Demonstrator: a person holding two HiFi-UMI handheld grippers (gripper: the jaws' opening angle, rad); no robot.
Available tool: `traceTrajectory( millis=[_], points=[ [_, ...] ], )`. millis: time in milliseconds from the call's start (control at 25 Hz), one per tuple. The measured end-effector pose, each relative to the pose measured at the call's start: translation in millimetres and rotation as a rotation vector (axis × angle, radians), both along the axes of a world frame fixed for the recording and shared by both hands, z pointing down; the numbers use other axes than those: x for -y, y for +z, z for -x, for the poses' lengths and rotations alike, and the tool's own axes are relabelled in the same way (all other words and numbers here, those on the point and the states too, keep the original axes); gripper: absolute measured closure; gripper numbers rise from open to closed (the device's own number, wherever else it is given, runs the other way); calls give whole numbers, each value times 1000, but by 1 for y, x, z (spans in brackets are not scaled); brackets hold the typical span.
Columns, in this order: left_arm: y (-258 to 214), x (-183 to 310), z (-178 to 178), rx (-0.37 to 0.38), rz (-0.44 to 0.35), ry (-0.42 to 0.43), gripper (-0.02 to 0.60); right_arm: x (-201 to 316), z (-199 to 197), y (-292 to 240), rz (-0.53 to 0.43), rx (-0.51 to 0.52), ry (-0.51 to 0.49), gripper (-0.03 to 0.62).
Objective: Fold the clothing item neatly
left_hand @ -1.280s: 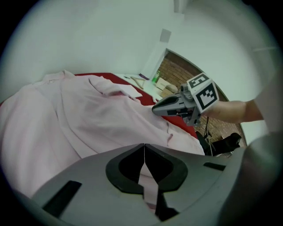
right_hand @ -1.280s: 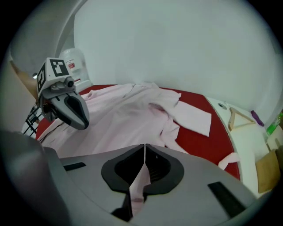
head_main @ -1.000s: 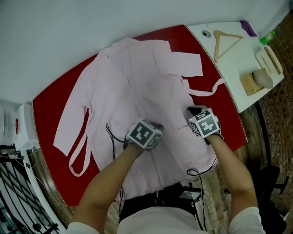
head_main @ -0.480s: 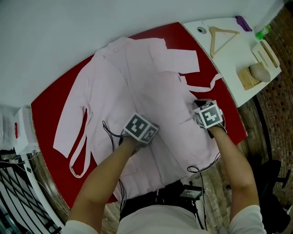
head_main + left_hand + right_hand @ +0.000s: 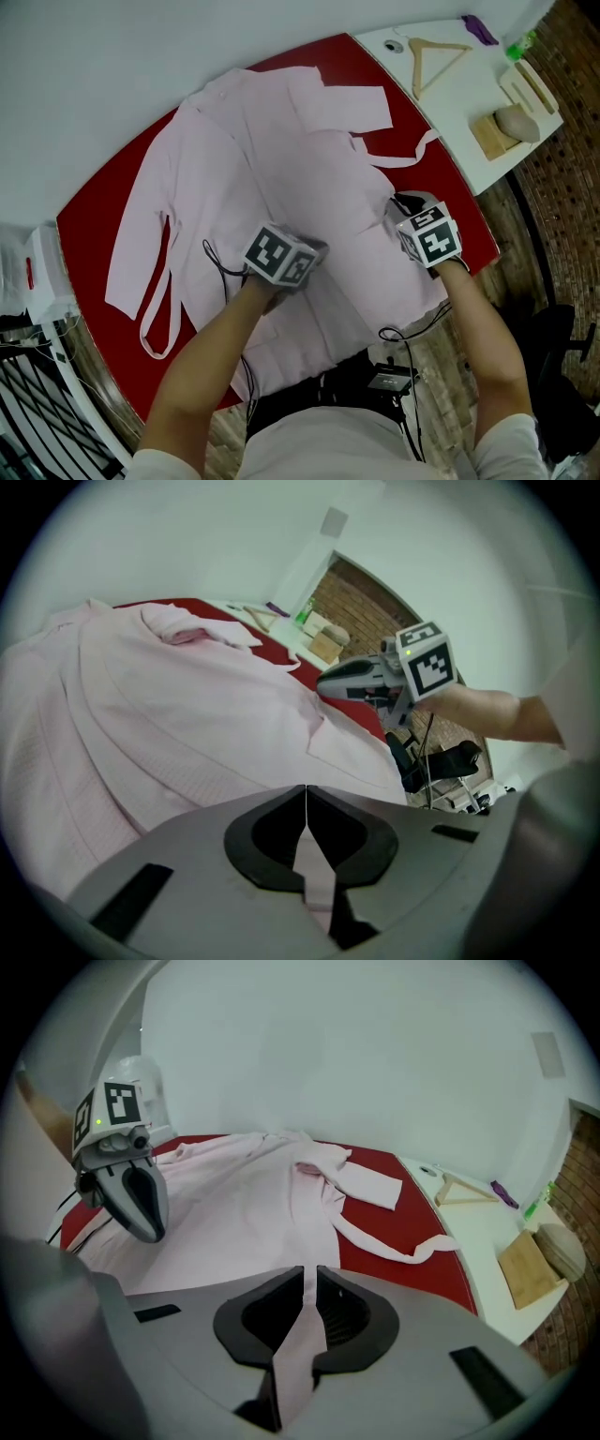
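Grippers nose-down (both on robe)

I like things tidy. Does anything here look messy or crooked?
Yes, a little. The pink robe lies rumpled on the red table, and its two ties are loose. The left tie dangles in a loop, and the right tie snakes out sideways. Nothing looks torn or spilled.

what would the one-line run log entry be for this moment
left gripper: shut on pale pink fabric robe | right gripper: shut on same robe | surface: red table
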State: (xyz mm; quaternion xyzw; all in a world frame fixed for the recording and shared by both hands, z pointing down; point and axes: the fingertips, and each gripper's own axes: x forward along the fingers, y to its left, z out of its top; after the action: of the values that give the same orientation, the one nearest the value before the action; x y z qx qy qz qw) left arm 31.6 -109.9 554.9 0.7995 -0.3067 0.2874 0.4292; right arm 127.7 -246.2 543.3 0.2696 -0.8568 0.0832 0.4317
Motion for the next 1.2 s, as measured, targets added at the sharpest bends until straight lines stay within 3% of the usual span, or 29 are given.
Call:
traceTrajectory(
  millis=[440, 760, 1200],
  points=[
    [0, -39, -25, -20, -33, -3, 574, -118, -47, 3, 34, 18, 14, 528],
    [8, -52, -26, -13, -29, -48, 574, -156, -52, 12, 58, -2, 15, 525],
    [8, -53, -27, -32, -4, -184, 574, -227, -27, 19, 84, 16, -144, 459]
  ],
)
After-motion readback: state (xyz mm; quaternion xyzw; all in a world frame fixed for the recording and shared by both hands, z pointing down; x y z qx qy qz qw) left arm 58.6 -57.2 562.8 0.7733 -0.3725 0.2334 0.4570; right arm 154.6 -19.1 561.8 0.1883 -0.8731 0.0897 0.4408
